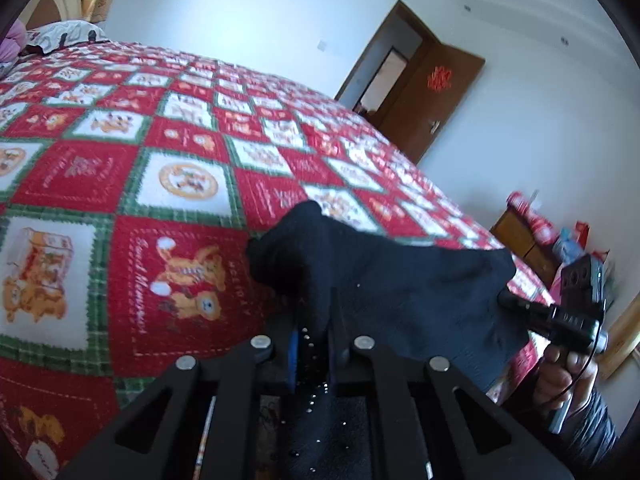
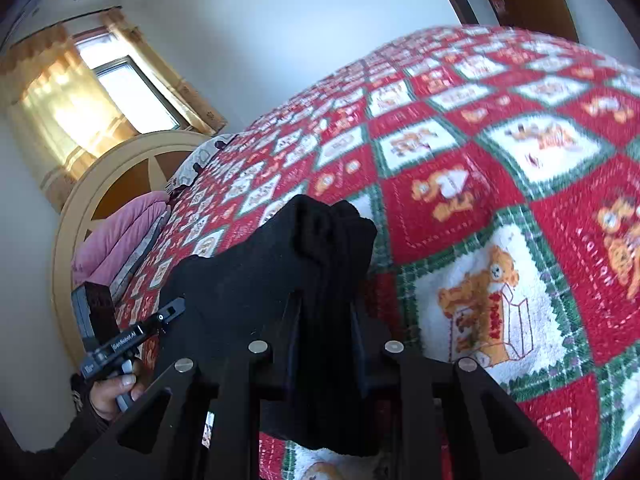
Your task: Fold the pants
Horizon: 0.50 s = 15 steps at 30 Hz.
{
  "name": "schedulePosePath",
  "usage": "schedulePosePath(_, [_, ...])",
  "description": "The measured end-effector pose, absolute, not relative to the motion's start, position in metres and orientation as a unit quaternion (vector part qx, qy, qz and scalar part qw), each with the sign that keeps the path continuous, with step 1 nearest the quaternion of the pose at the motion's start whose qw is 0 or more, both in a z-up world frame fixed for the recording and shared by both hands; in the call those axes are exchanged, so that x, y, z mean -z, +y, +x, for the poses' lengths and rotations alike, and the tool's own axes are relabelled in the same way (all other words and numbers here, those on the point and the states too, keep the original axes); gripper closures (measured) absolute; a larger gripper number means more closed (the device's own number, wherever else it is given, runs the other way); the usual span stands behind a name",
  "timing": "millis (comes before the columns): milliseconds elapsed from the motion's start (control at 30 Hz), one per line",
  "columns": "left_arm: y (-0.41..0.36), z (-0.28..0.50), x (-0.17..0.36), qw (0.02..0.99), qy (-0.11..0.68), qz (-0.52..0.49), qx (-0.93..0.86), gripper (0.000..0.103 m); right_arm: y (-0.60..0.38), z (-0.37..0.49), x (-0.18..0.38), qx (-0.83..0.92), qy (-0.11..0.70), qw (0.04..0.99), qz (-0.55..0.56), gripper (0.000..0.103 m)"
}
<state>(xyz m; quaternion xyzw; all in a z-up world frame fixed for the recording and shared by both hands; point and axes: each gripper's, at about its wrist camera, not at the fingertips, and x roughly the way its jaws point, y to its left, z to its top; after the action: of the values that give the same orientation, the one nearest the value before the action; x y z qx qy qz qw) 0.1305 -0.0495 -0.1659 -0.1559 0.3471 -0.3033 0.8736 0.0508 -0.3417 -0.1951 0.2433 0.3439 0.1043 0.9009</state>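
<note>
The black pants [image 1: 384, 280] hang stretched between the two grippers, lifted above the bed [image 1: 120, 184] with its red, white and green teddy-bear quilt. The left gripper [image 1: 314, 308] has its fingers clamped together on one bunched edge of the dark cloth, which rises in a lump just past the fingertips in the left wrist view. From there the fabric spreads to the right toward the right gripper [image 1: 508, 300], whose tip is pressed into the far corner of the pants, with the person's right hand [image 1: 568, 364] wrapped around its handle. In the right wrist view the right gripper [image 2: 326, 300] is closed on a thick fold of the pants [image 2: 260, 272], the cloth draping down between and below its fingers. The left gripper [image 2: 176, 310] bites the opposite edge there, held by the left hand [image 2: 116, 392]. A pink pillow [image 2: 120, 236] lies at the head of the bed near a rounded headboard [image 2: 132, 172], under a curtained window [image 2: 120, 92]. A brown door [image 1: 432, 100] stands open beyond the bed.
</note>
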Motion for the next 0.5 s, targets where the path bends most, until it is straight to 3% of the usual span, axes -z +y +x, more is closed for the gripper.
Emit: schedulePosePath(500, [0.023,0.135,0.112,0.916,0.278,-0.159,0.242,0.093,-0.266,0.104,0.132,-0.162,0.315,0.921,0.161,0.081])
